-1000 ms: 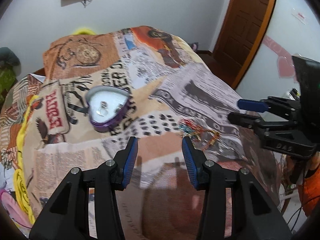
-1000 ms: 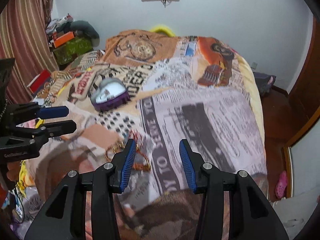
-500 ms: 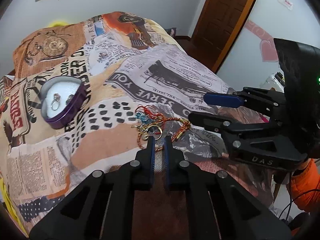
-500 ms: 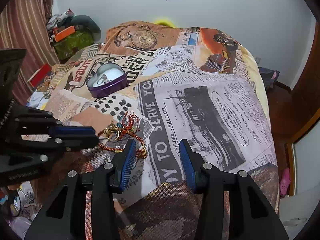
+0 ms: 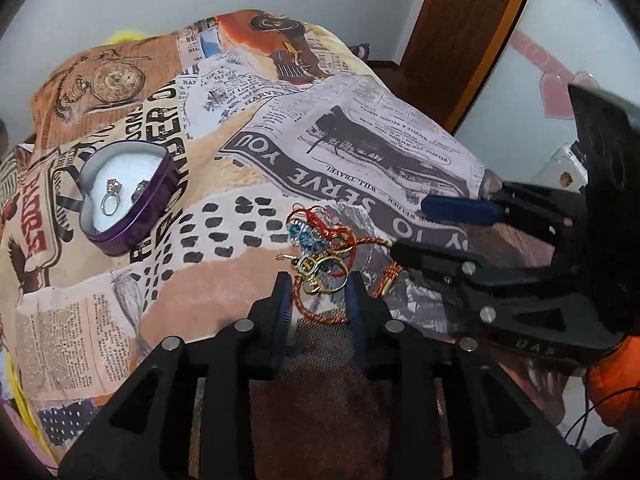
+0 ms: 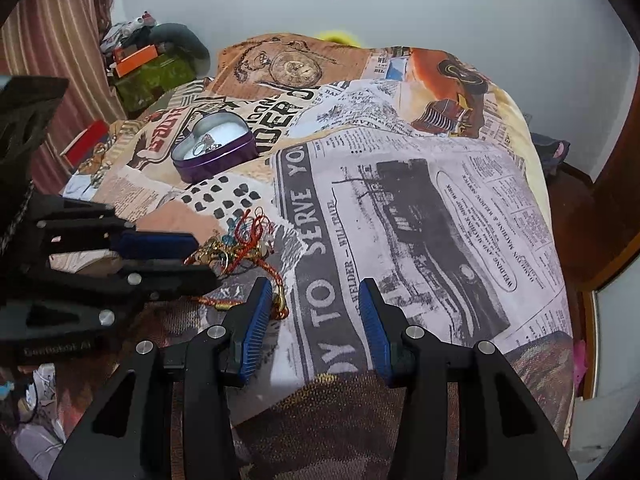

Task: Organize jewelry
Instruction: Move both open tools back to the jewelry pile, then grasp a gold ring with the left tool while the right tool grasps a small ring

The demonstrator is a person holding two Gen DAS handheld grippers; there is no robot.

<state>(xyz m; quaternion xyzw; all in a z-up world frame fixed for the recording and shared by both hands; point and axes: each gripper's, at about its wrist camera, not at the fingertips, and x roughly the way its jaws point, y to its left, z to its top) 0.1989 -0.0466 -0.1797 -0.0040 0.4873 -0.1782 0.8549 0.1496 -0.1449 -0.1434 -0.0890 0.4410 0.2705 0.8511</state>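
A tangled pile of jewelry [image 5: 326, 258] with red cords, gold rings and blue beads lies on the printed bedspread; it also shows in the right wrist view [image 6: 240, 250]. My left gripper [image 5: 320, 286] is open, its fingers on either side of the pile's near edge. My right gripper [image 6: 314, 294] is open and empty, just right of the pile. A purple heart-shaped tin [image 5: 128, 200] with white lining holds a ring [image 5: 110, 196] and another small piece. The tin also shows in the right wrist view [image 6: 218, 148].
The bedspread [image 6: 420, 200] covers a bed that falls away on the right to a wooden floor and door [image 5: 460, 20]. Boxes and clutter [image 6: 148, 68] stand by a striped curtain at the far left.
My left gripper shut half a second ago and has opened again, now closer to the jewelry pile. The right gripper stayed open and moved closer to the pile.
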